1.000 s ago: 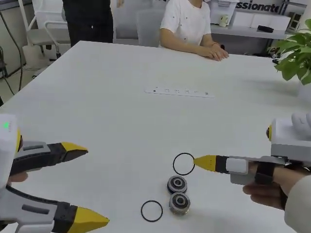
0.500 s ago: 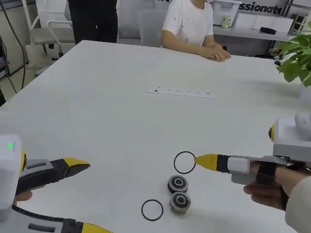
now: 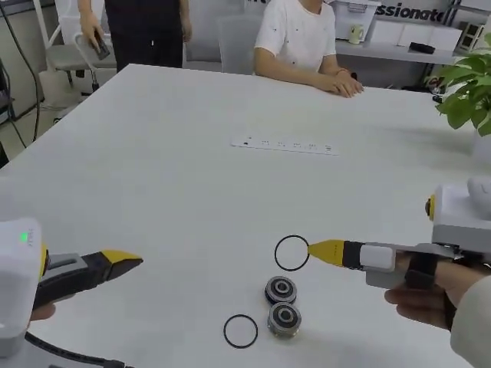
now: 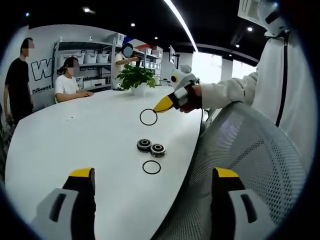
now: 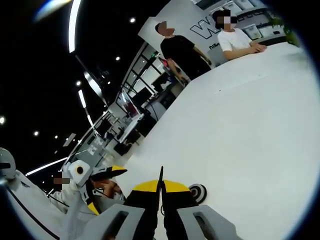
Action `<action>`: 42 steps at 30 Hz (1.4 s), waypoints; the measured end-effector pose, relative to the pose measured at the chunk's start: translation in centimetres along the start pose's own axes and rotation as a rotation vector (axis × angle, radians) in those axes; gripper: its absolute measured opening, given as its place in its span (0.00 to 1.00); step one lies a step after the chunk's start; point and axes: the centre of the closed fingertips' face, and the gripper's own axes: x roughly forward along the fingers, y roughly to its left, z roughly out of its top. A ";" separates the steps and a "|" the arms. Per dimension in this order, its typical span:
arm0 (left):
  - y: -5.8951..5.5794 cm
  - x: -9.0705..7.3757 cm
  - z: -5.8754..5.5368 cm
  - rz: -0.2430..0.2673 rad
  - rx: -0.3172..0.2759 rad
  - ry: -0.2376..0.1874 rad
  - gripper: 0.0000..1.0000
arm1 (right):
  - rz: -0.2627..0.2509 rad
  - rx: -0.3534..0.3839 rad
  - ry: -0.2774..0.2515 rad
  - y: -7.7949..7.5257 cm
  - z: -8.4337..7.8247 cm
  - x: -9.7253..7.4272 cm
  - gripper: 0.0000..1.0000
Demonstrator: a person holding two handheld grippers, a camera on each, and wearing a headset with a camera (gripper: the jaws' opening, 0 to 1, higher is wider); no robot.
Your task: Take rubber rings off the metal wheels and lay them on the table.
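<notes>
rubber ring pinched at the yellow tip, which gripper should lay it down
Right: the right gripper is shut on the rubber ring; the left gripper is open, well off to the side.

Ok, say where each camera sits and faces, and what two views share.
Left gripper view: on the left tool, facing along its open jaws at the wheels and right tool; a white sleeve shows.
Head view: on the person's head, facing forward and down; both tools and the right hand show.
Right gripper view: on the right tool, facing along its shut jaws over the table; the left tool shows.
Shared: head and left gripper views show the held ring.
</notes>
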 end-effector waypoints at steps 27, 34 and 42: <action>-0.1 0.2 -0.5 -0.006 0.001 0.025 0.96 | 0.045 -0.067 0.027 2.7 -0.4 1.8 0.00; -0.1 0.1 -0.5 -0.004 -0.001 0.025 0.95 | 0.045 -0.139 0.104 3.6 -2.2 3.1 0.00; 0.0 0.1 -0.5 0.002 0.001 0.028 0.95 | 0.041 -0.209 0.186 3.7 -4.1 3.9 0.00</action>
